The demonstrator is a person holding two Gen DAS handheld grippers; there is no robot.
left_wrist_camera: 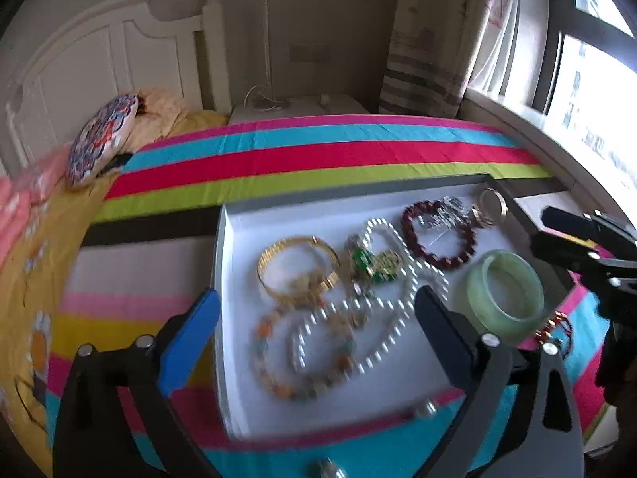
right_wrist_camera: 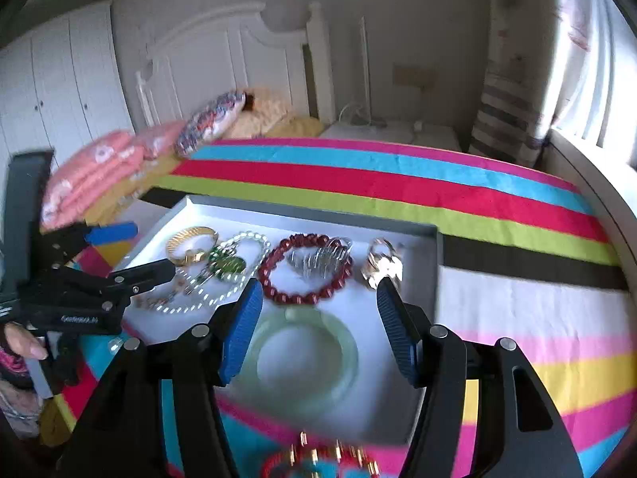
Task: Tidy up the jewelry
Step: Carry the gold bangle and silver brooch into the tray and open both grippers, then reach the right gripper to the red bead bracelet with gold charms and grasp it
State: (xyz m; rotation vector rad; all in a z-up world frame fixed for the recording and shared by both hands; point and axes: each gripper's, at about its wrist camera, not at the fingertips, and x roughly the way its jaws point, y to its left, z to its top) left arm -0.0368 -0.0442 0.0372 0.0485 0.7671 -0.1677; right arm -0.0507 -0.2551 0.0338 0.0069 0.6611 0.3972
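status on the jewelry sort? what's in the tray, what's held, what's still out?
Done: white tray already holds the gold bangle, pearl necklace, dark red bead bracelet and green jade bangle.
In hand: nothing. Left claw and right claw are both open and empty above the tray.
Left: a red and gold bracelet still lies on the striped bedspread outside the tray.
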